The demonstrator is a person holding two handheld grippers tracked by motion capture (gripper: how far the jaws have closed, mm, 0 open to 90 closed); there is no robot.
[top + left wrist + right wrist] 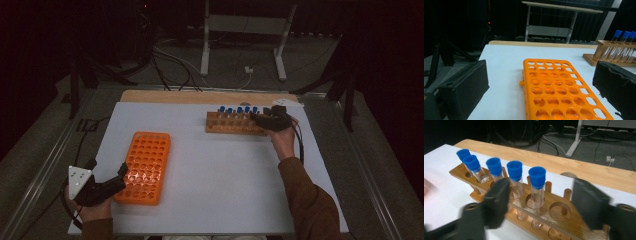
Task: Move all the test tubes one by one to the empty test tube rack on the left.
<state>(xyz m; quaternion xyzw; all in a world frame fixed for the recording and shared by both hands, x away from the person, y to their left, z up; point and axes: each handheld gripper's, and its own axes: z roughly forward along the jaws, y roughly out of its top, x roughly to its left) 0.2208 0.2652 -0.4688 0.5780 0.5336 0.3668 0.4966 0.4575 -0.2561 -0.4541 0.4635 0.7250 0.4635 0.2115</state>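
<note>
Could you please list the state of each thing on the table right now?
Tubes: five, blue-capped, upright in the wooden rack.
Wooden rack: end hole empty.
Orange rack: flat, holes empty.
Right tongs: open around the end tube, pads not touching.
Left tongs: open, at the orange rack's near edge.

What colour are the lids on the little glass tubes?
Blue. The caps show best in the right gripper view.

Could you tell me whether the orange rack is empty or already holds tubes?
Empty: every visible hole of the orange rack is bare; the blue-capped tubes stand in the wooden rack.
</note>
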